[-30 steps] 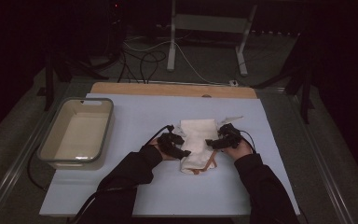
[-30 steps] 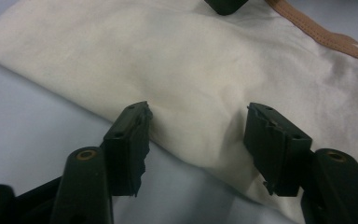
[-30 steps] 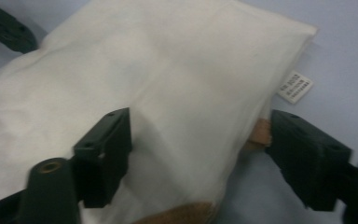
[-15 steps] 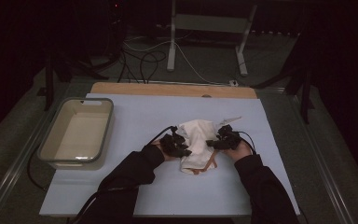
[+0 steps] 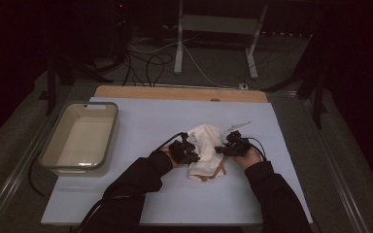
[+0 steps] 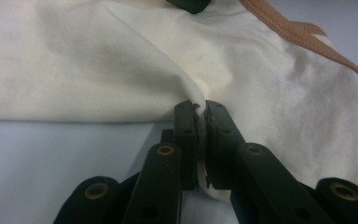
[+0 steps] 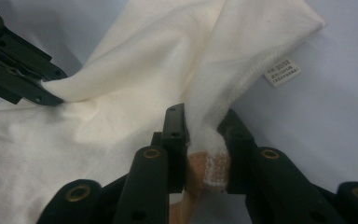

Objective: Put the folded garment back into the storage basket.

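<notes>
Lying crumpled a little toward four o'clock of the pale blue table's middle is a cream cloth bag with tan straps, pinched at both sides. A small white label sewn into its seam carries a few lines of dark print, too small to read; the right gripper view shows it at about two o'clock of the jaws, while from the high view it is too small to make out.

At the bag's nine o'clock edge, the left gripper has its jaws drawn almost together on a thin fold of cloth, having just been closing. The left gripper view shows that fold squeezed between the pads, with a tan strap running off toward one o'clock, a detail lost from above.

At the three o'clock edge, the right gripper has also just been closing, and its jaws stand a little apart, clamped on a thicker bunch of cloth and mesh-like hem with tan strap beneath. Its view also catches the left gripper at ten o'clock, biting the cloth.

Out at nine o'clock on the table sits a cream plastic tub, well apart from the bag. A wooden strip runs along the table's twelve o'clock edge.
</notes>
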`<state>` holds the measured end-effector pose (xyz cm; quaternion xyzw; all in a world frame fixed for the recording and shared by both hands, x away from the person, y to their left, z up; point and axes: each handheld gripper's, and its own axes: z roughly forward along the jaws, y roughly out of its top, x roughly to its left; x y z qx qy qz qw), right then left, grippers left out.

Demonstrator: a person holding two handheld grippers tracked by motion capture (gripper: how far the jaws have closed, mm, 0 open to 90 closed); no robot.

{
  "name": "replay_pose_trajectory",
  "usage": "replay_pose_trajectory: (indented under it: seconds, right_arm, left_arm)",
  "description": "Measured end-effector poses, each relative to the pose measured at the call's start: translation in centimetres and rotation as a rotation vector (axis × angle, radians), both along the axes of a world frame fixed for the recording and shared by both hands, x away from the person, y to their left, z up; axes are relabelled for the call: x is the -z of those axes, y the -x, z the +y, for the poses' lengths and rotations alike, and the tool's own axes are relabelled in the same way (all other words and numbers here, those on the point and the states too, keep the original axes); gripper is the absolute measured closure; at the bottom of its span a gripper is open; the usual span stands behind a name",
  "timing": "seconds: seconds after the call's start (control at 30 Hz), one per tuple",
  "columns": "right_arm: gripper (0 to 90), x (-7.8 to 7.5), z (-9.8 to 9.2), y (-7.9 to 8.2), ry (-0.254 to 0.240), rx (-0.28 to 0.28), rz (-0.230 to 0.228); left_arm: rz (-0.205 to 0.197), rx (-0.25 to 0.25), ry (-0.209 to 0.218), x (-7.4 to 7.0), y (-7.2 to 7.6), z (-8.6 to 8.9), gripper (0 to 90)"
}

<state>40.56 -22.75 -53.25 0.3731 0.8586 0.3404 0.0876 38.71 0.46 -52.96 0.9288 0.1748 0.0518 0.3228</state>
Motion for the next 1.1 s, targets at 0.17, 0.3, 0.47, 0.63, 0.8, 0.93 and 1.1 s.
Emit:
replay_pose_trajectory:
  seconds: [0.17, 0.3, 0.47, 0.63, 0.8, 0.93, 1.1]
  right_arm:
    - [80.9, 0.0, 0.2, 0.1, 0.004, -0.007, -0.006]
    - [83.0, -0.2, 0.5, 0.2, 0.024, -0.013, -0.014]
    - [83.8, -0.4, 0.6, 0.3, 0.029, -0.004, -0.021]
    - [83.9, -0.8, 0.6, 0.3, 0.016, 0.000, -0.026]
    - [83.9, -1.3, 0.9, 0.5, 0.015, 0.005, -0.022]
    - [83.9, -1.9, 1.1, 0.7, 0.005, 0.000, -0.026]
    - [83.8, -2.8, 1.1, 0.8, -0.010, -0.006, -0.034]
  left_arm:
    - [0.002, -0.002, 0.001, 0.0, 0.0, 0.0, 86.7]
    - [0.007, -0.004, 0.012, 0.0, -0.1, 0.1, 87.0]
    - [0.022, -0.003, 0.020, 0.0, -0.3, 0.3, 87.3]
    - [0.011, -0.008, 0.022, -0.3, -0.2, 0.5, 87.3]
    - [0.014, 0.000, 0.027, -0.8, -0.1, 0.7, 87.2]
    - [0.011, 0.006, 0.026, -1.4, 0.0, 1.1, 87.2]
    - [-0.006, 0.002, 0.033, -2.4, 0.1, 1.5, 87.2]
